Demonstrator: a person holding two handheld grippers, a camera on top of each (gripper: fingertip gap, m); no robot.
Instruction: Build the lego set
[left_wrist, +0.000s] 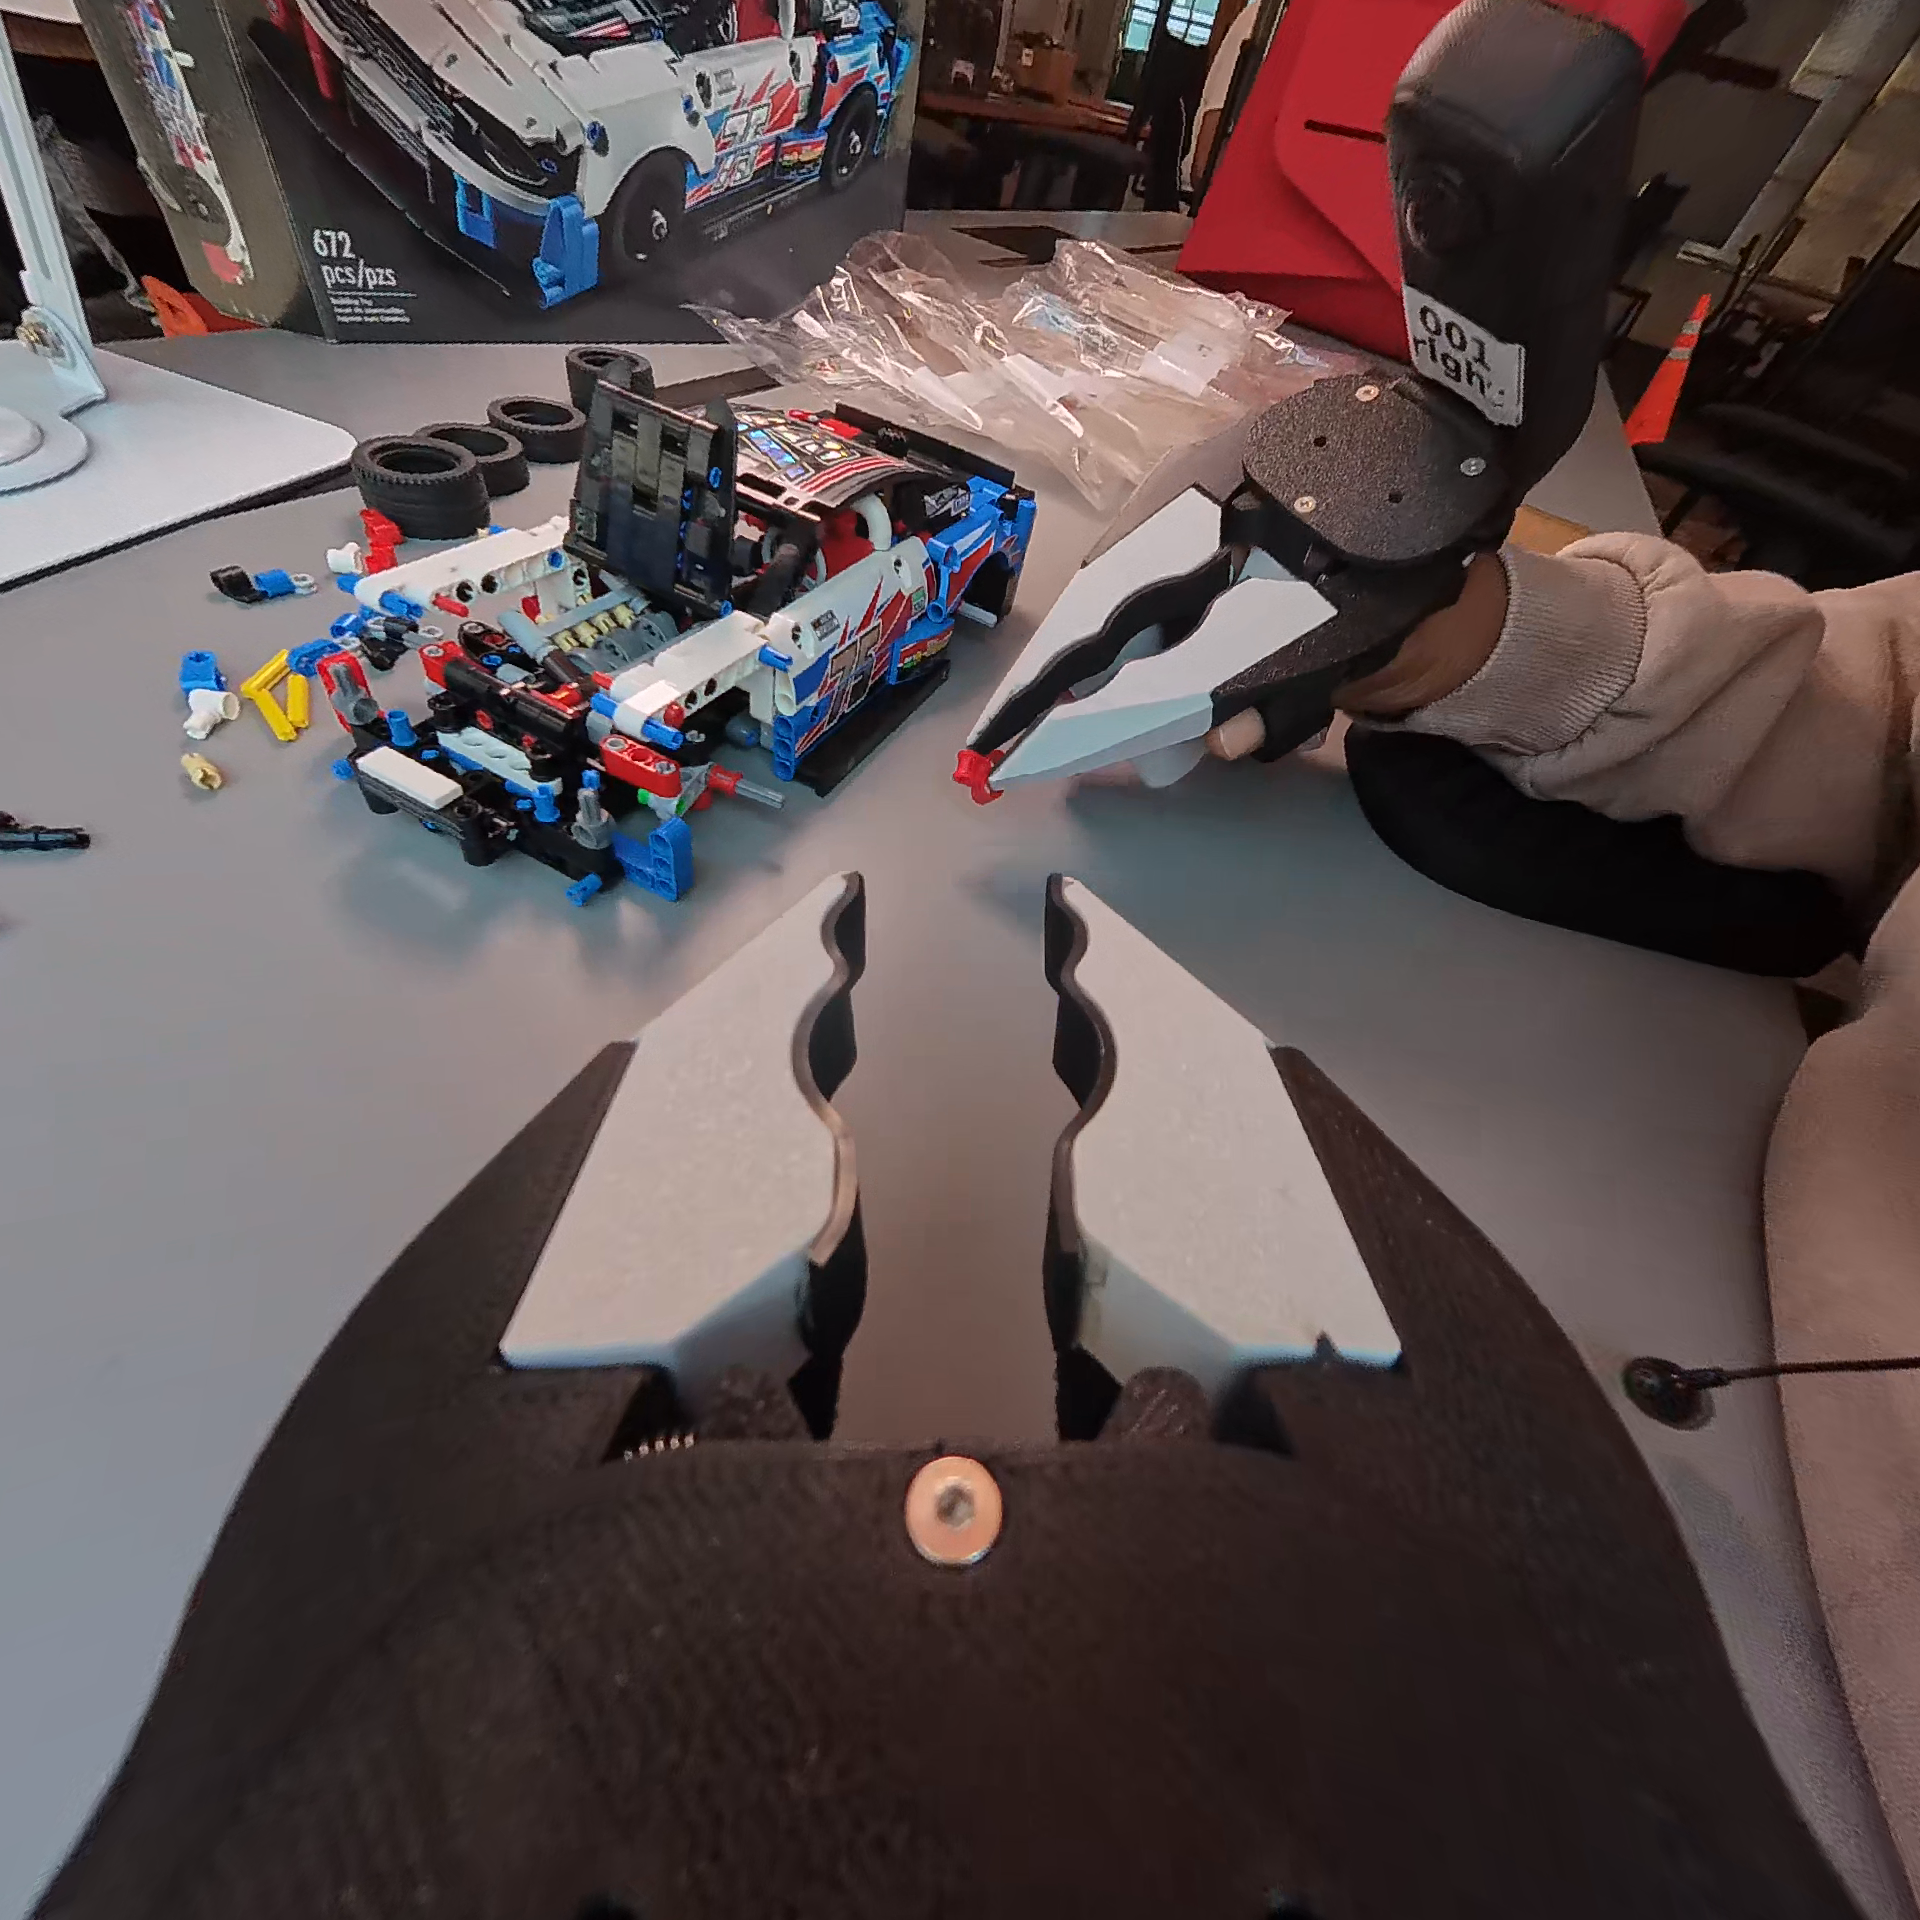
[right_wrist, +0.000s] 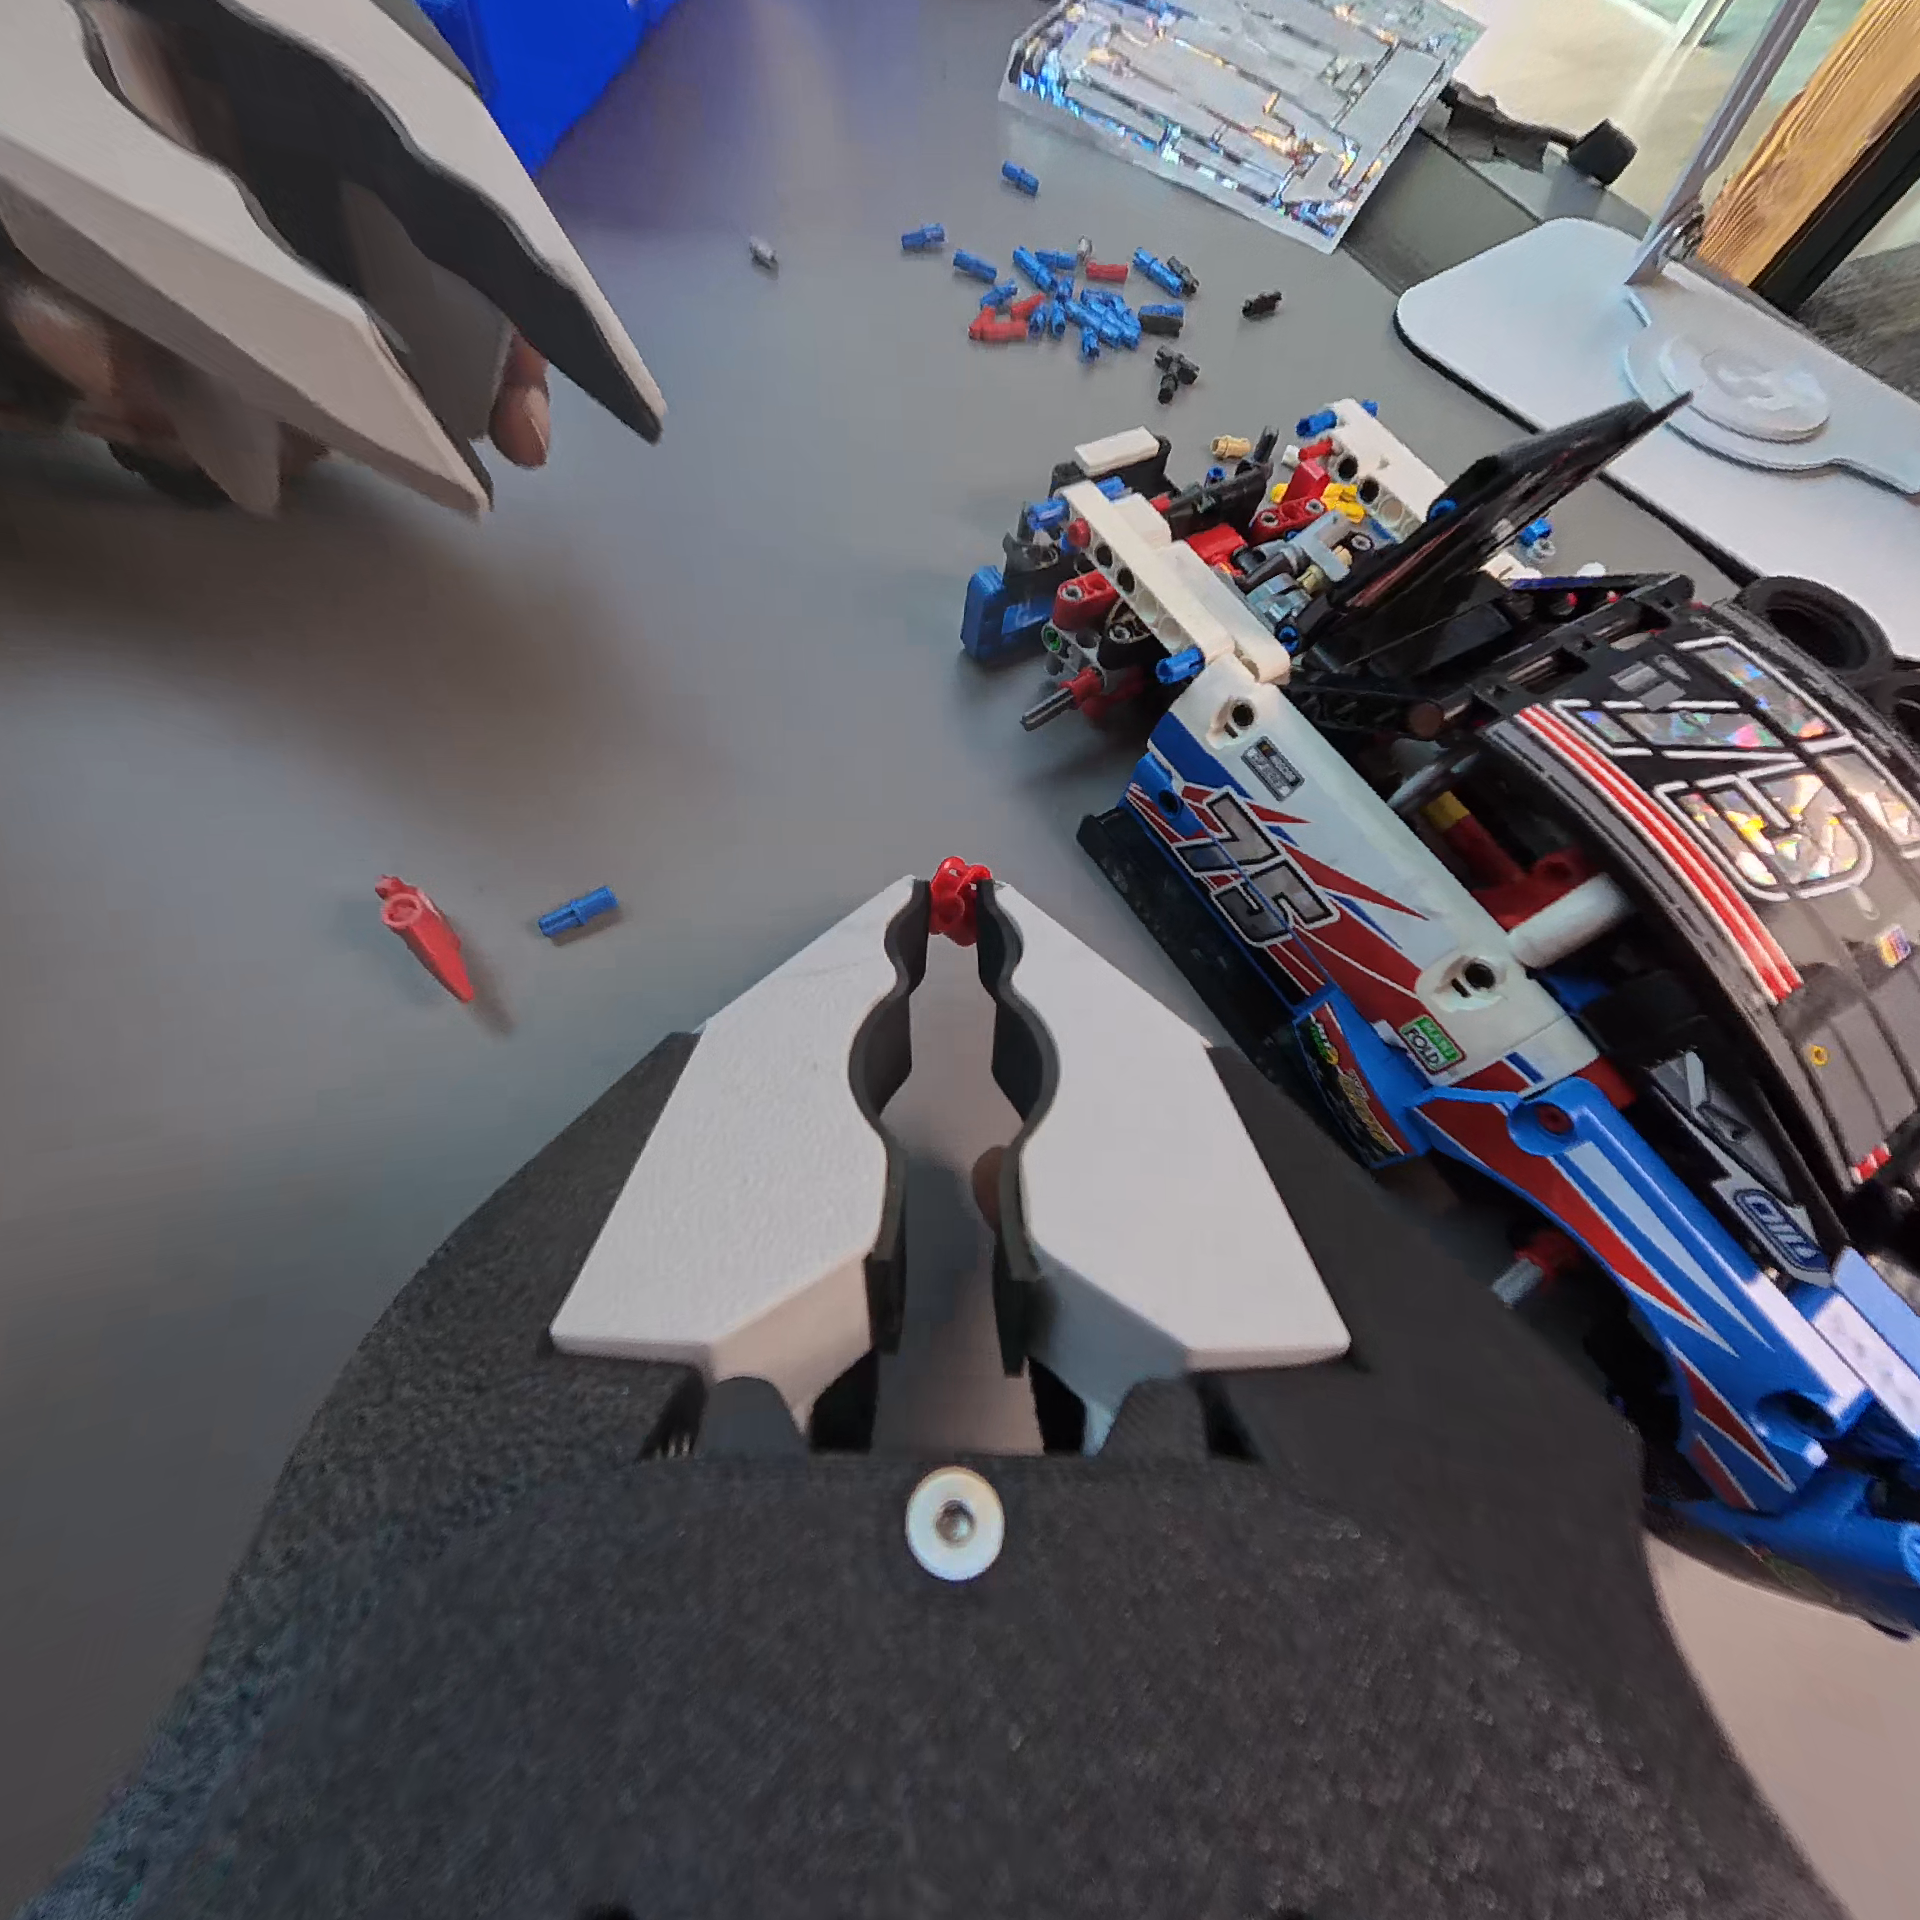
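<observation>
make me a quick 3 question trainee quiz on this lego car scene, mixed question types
1. True or false: the right tongs are shut on a small red lego piece.
2. Multiple choice: the left tongs are A) gripping a tyre, B) open and holding nothing, C) clamped on the car's hood.
3. Fill in: the loose black tyres lie on the grey table beside the partly built ____.

Key: 1 true; 2 B; 3 lego race car.
</observation>
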